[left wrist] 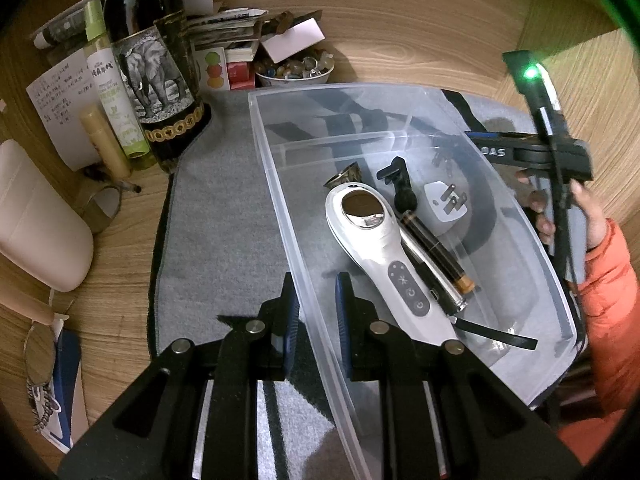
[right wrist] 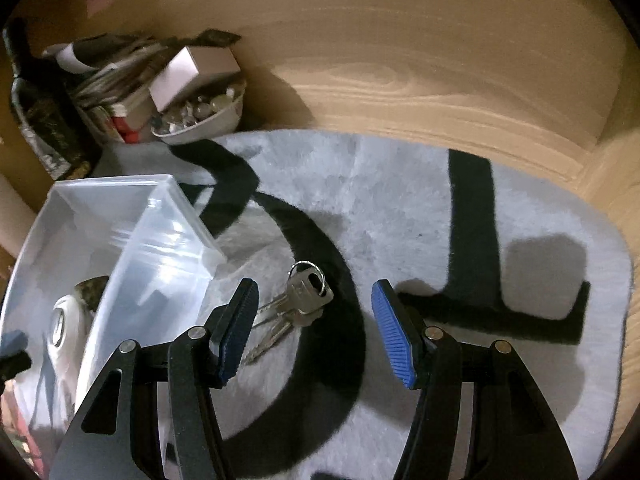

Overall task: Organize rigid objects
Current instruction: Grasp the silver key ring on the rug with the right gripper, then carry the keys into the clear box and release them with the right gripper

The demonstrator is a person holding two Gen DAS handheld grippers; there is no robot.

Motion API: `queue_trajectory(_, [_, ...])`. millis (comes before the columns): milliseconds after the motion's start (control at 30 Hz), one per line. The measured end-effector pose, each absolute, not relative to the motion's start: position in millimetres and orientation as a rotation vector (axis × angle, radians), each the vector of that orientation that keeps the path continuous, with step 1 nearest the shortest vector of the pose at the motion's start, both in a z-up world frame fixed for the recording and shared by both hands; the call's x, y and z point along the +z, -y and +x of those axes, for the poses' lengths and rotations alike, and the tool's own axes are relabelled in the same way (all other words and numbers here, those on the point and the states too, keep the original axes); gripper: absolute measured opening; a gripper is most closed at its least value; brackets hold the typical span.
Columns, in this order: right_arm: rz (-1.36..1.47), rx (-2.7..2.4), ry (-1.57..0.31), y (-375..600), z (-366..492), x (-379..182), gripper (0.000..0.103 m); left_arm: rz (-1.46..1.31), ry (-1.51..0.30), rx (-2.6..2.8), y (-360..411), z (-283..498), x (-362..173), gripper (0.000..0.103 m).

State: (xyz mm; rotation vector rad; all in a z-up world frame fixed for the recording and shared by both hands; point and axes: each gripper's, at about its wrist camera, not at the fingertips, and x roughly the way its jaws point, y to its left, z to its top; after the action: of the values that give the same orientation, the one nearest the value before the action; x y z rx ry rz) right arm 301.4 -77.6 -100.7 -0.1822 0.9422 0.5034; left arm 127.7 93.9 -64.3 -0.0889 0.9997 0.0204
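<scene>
Nearest in the left wrist view, the left hand-held gripper (left wrist: 316, 312) straddles the near wall of the clear plastic rectangular bin (left wrist: 280, 184), one blue pad outside and one inside; the pads stand a narrow gap apart and whether they pinch the wall cannot be told. Inside the bin, just beyond the pads toward 1 o'clock, lies a white handheld device with a round metal head and a grey button panel (left wrist: 380, 248), and touching its right side a slim brown-and-black cylindrical tube with an orange cap (left wrist: 438, 258). Farther in rest a small black clip-shaped part (left wrist: 394, 178) and a white flat-pin plug adapter (left wrist: 446, 202). In the right wrist view, the right hand-held gripper (right wrist: 316, 332) hangs wide open over a bunch of silver metal keys on a ring (right wrist: 298, 304), which lies on the grey felt mat with black lettering (right wrist: 400, 208) just outside the bin's right wall, close to the left pad. The mat covers the wooden table (right wrist: 440, 60). At the far 11 o'clock stand a dark glass bottle with an elephant label (left wrist: 154, 68) and a white bowl of small stones (left wrist: 294, 70).
</scene>
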Motion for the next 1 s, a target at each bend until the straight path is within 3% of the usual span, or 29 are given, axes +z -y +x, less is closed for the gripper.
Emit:
queue_trajectory(200, [-0.249,0.479,-0.925,65,304,-113,0.042,-0.099,-1.000,0.014,-96,129,-63,0.016])
queue_trajectory(267, [-0.267,0.489,-0.916,63,301,-113,0.031,-0.104,-1.001,0.013,-97,129,-63,0.016])
queue_trajectory(400, [-0.285,0.484,-0.905,61,298,-110,0.031,-0.106,-1.001,0.010,-97,129,-64,0.016])
queue_trajectory(433, [-0.283,0.483,-0.906,62,297,-109,0.023,-0.105,-1.001,0.011,-96,130,-63,0.016])
queue_trajectory(1000, [-0.252,0.511,-0.760,84,252,-53,0.023,-0.100,-0.993,0.015,-96,129,-64,0.016])
